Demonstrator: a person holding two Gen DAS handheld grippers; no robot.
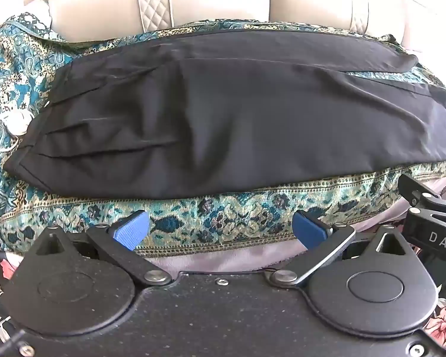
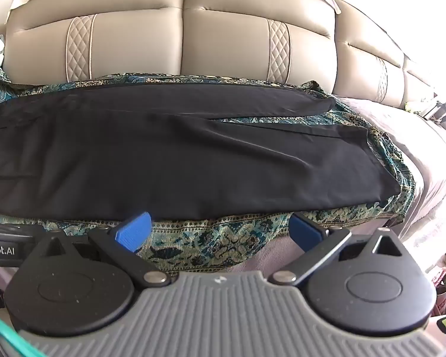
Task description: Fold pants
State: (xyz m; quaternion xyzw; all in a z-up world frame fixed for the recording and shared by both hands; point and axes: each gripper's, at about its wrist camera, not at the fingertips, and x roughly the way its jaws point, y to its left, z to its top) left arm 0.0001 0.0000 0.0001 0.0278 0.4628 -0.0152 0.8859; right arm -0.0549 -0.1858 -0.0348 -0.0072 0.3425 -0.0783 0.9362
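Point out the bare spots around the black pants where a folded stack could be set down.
Free: the strip of patterned cloth between the pants' near edge and the pale sheet; the pale bedding right of the cloth. Crowded: the cloth's middle, under the pants, and its left end, where a white cable lies.

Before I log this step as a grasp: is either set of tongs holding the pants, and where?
Nothing is held. The left tongs and right tongs stand wide open, short of the near edge of the black pants.
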